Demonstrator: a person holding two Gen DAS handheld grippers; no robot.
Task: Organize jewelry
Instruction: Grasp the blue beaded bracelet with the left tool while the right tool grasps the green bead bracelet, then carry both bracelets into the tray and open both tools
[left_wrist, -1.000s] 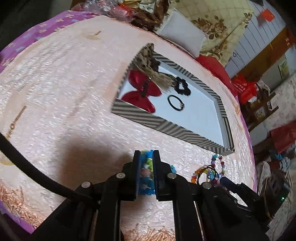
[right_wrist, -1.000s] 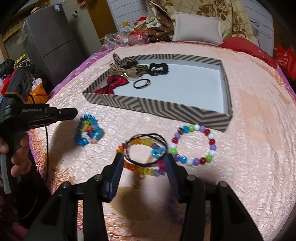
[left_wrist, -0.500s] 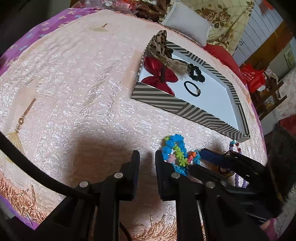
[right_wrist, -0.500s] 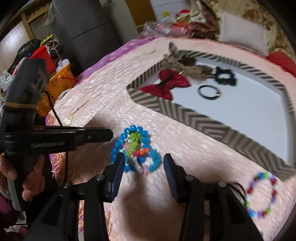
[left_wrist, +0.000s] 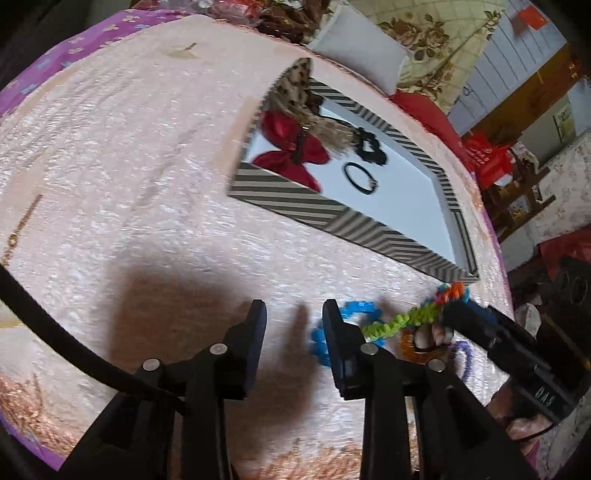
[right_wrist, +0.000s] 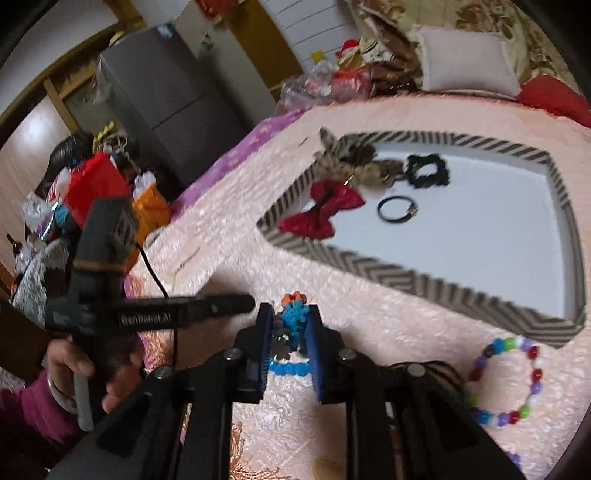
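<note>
**Right gripper clamps bead bracelet beside striped tray**

The right gripper (right_wrist: 290, 328) has its jaws drawn in on a blue bead bracelet (right_wrist: 293, 321), the green and orange beads bunched between its blue pads just above the pink bedspread (right_wrist: 388, 314). In the left wrist view part of the bracelet (left_wrist: 399, 321) stretches as a green strand from the right gripper (left_wrist: 448, 314) back to a blue loop lying on the cloth beside the left gripper's right finger. The left gripper (left_wrist: 293, 328) hovers over the bedspread (left_wrist: 129, 166) with its jaws apart and nothing between them.

Beyond the bracelet lies the striped tray (right_wrist: 424, 280), its white floor mostly bare. At its far left end sit a red bow (right_wrist: 325, 214), a leopard-print hair tie (right_wrist: 354, 162), a black scrunchie (right_wrist: 426, 171) and a thin black band (right_wrist: 397, 209). The same four pieces show in the left wrist view, in the tray (left_wrist: 295, 203) at its left end.

To the right of the right gripper, near the tray's front wall, a multicoloured bead bracelet (right_wrist: 506, 380) lies flat on the cloth. A black hair tie (right_wrist: 421, 369) shows partly behind the gripper's right finger.
</note>
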